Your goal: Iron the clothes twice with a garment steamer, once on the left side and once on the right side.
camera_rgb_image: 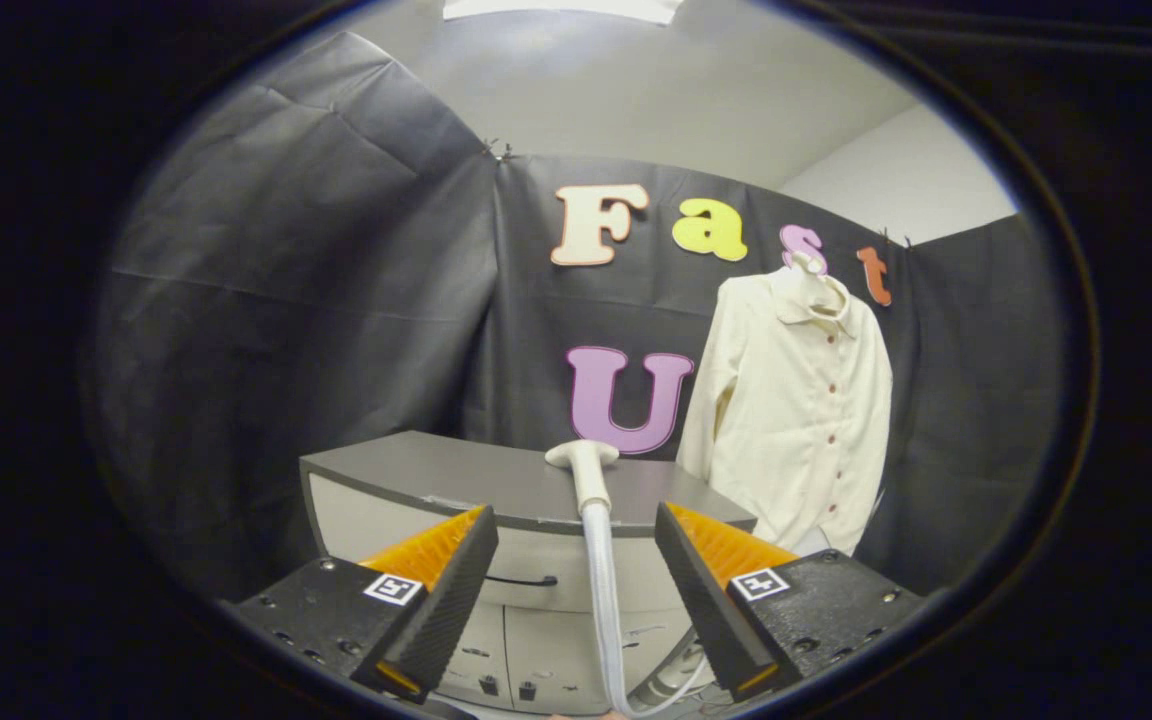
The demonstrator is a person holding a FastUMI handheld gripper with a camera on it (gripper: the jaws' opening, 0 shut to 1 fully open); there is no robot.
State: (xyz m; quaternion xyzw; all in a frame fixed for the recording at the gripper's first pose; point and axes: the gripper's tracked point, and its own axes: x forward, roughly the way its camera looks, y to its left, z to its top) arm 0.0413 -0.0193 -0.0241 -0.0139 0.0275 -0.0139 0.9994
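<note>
A cream long-sleeved shirt with dark buttons hangs on a hanger against the booth wall, beyond my fingers and off to the right. The white steamer head rests on the grey cabinet top, its handle pointing toward me. Its ribbed white hose runs down between my fingers. My gripper is open, its fingers standing wide apart on either side of the hose and short of the steamer head, touching neither.
The grey cabinet stands just ahead of the fingers, with a drawer handle on its front and lower doors beneath. Black cloth walls close the booth behind and to the left.
</note>
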